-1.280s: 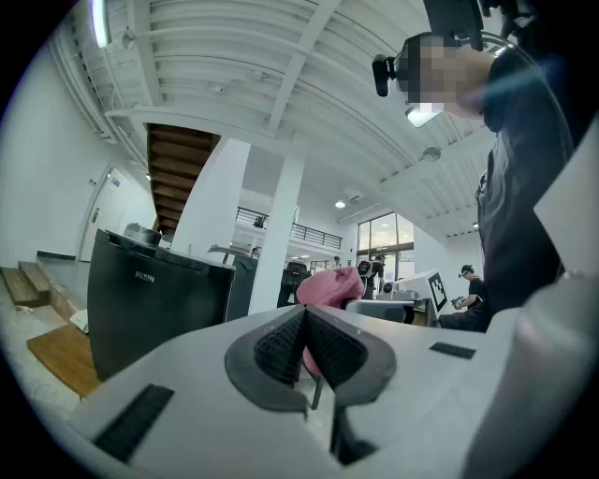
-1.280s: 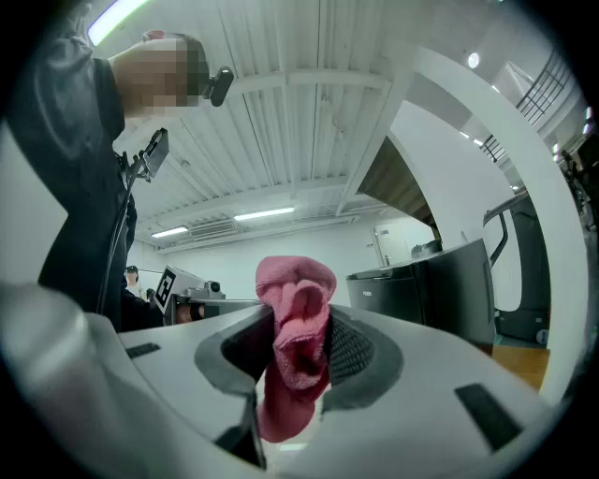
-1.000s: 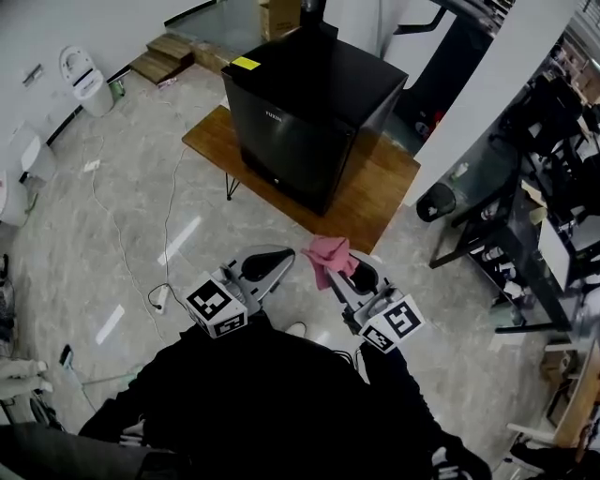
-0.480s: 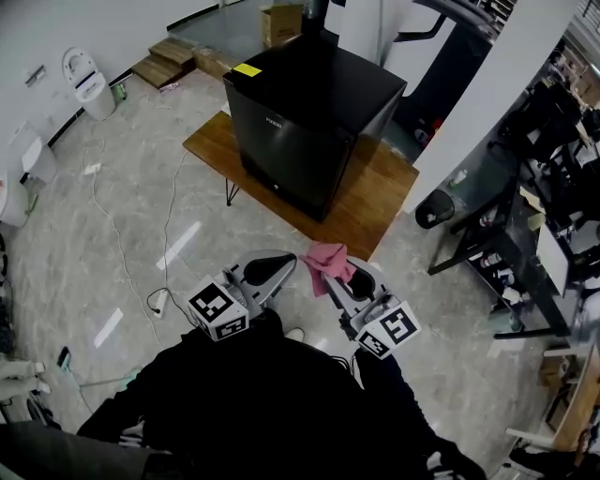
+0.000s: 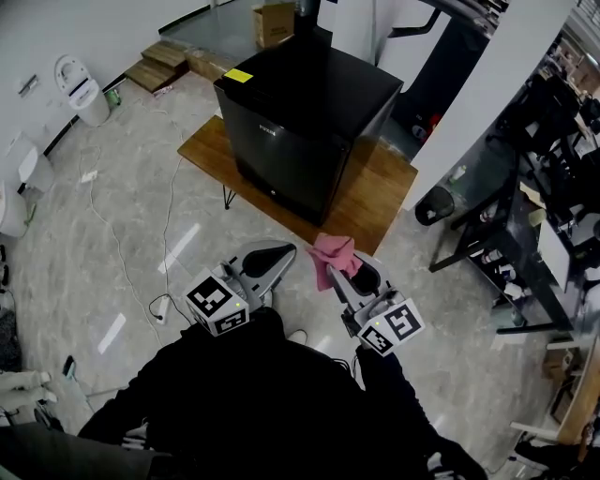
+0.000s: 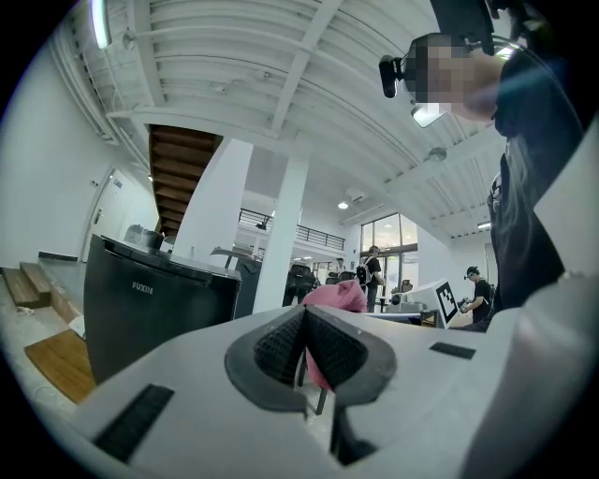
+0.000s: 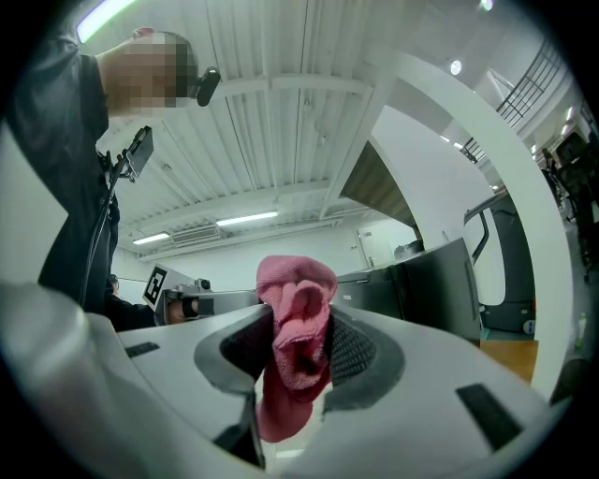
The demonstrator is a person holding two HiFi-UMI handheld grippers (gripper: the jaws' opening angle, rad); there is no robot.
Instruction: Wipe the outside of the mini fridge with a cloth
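Before mini fridge [image 5: 300, 122], right gripper [image 5: 345, 274] clamping pink cloth [image 5: 331, 251], left gripper [image 5: 273, 255] closed, empty.

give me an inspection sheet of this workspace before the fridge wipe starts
surface: low wooden table, bare apart from the fridge
job's things: black mini fridge upright on the table, door shut, yellow sticker on top; pink cloth bunched, well short of the fridge
clutter: cardboard box and wooden steps beyond the fridge; black bin by the table
grippers: left gripper jaws together, empty; right gripper clamped on the cloth
cables: white cable trailing over the floor left of the table
surroundings: white pillar; desks at right
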